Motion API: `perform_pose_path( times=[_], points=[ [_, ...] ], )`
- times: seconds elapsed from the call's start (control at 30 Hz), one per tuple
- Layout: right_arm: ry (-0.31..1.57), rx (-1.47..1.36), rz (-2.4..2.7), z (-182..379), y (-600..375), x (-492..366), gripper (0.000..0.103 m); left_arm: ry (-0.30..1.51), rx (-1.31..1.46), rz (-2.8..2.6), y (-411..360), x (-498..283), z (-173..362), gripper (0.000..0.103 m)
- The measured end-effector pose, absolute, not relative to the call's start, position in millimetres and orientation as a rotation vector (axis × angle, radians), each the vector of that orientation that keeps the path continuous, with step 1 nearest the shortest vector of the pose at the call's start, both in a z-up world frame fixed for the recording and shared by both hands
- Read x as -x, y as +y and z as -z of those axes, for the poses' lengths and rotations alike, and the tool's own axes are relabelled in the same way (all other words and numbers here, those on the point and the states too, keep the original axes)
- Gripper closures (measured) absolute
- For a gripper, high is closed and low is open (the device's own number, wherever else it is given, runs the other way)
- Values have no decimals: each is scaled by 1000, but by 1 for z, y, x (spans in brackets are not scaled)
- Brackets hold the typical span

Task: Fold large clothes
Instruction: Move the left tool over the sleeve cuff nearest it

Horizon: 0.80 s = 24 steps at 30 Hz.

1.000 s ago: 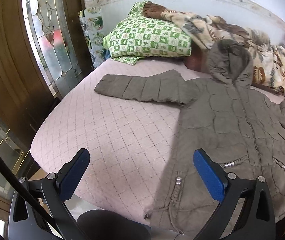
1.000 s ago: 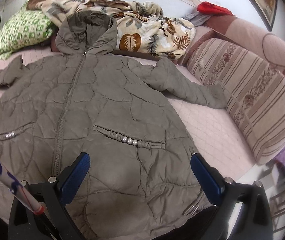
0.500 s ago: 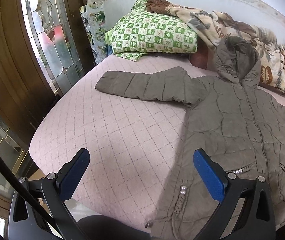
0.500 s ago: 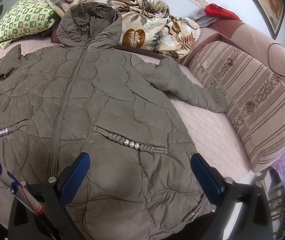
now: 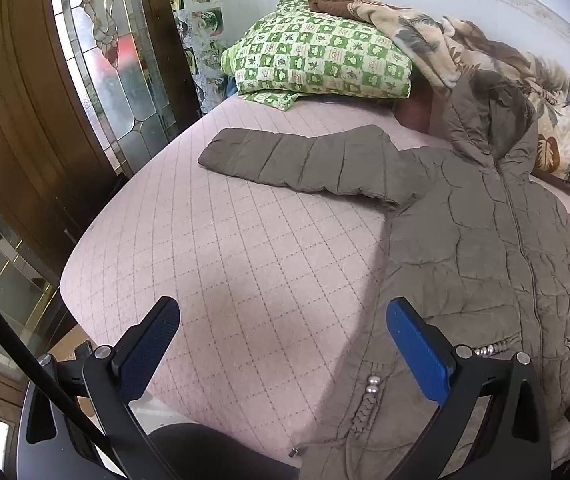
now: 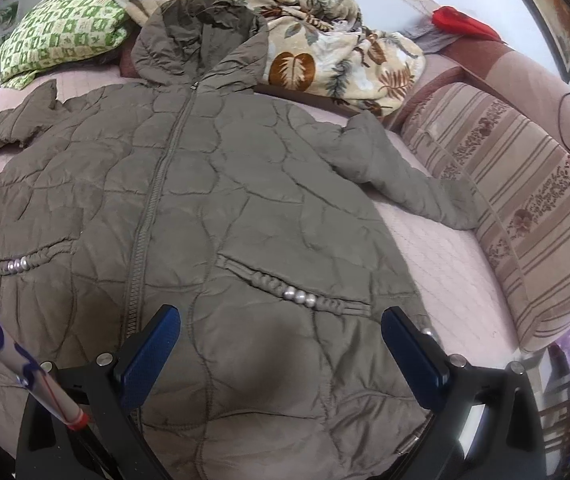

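An olive quilted hooded coat lies flat, zipped, front up on the pink quilted bed, hood toward the pillows. One sleeve stretches out left across the bed; the other sleeve angles toward the striped cushion. My left gripper is open above the bare bedcover, just left of the coat's hem. Over the coat's lower front, near a beaded pocket, my right gripper hangs open. Neither holds anything.
A green checked pillow and a leaf-print blanket lie at the bed's head. A striped bolster cushion lines the right side. A wooden door with stained glass stands left of the bed.
Both grippers have moved forward over the bed; the coat and sleeve look nearer and larger. The coat itself has not moved, and both grippers stay open.
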State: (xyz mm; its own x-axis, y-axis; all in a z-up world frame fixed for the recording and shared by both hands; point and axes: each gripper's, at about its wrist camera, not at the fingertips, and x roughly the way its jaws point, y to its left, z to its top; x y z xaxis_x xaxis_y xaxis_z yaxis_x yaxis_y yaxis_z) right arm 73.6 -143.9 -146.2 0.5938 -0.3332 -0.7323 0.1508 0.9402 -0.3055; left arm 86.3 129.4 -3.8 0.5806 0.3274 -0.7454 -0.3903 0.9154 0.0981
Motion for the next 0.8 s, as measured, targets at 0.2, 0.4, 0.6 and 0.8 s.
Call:
perform_pose_path(
  times=[0.2,0.4,0.6,0.8],
  points=[
    [891,247,270,149,-134,-73,1,866,74,-411,129,-84,6,0],
    [895,258,264,150,-128,-74,1,881,84,-407,132,-84,14,0],
    [901,279,256,152,-121,-76,1,898,105,-406,139,-87,23,0],
    [899,303,242,154,-109,-80,1,905,118,-406,145,-90,28,0]
  ],
)
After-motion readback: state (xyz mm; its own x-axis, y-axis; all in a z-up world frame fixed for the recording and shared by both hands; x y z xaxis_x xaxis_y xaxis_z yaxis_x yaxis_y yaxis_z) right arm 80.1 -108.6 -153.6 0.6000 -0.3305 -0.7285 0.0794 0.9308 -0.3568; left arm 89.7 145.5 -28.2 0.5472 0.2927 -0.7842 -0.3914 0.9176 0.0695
